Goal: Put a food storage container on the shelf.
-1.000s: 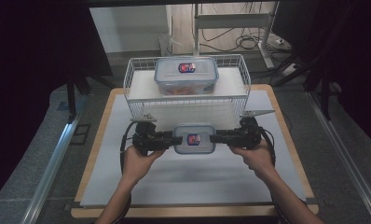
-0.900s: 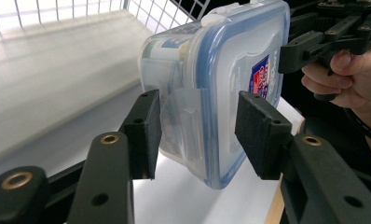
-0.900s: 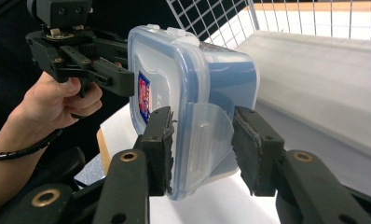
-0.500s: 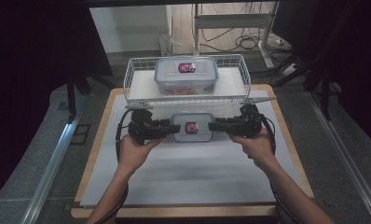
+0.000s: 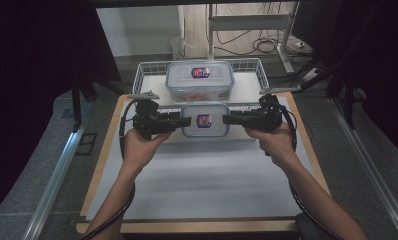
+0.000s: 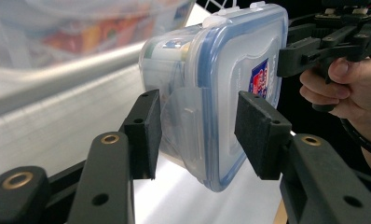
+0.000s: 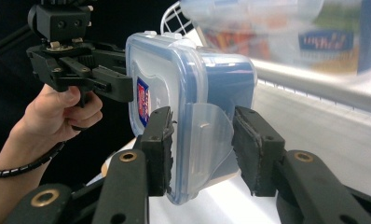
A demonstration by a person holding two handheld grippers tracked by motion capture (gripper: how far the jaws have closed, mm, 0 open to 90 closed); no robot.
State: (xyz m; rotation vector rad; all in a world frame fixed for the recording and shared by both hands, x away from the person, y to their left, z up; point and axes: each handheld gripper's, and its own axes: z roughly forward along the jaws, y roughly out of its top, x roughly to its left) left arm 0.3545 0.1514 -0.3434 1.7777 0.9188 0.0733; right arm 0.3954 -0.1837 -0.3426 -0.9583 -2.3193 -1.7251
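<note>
Wire basket point(image 5: 146, 75) is sitting at the upper centre of the high view, at the far edge of the white mat point(image 5: 197, 185). A big lidded box point(image 5: 200, 81) with red contents is lying inside it. The basket's front rail is running right behind the small box point(image 5: 205, 119), in its way toward the basket. Cables and a metal stand are showing on the floor at the top of the frame.

Small box, clear with a blue-rimmed lid and a red-blue sticker, is hanging in the frame centre, lid up, between the two tongs, just in front of the basket.

Left gripper point(image 5: 186, 120) is coming in from the left, right gripper point(image 5: 227, 119) from the right, one at each short end. In the left gripper view the gripper point(image 6: 197, 135) is sitting about half open, both pads on the box point(image 6: 221, 93) end, over the latch flap. In the right gripper view the gripper point(image 7: 201, 149) is doing the same on the opposite end of the box point(image 7: 193, 88). Both are gripping it, jaws level.

Hard to make out: small box contents, the sticker print. The big box is blurred in both gripper views. The near mat edge is partly covered by the forearms.
</note>
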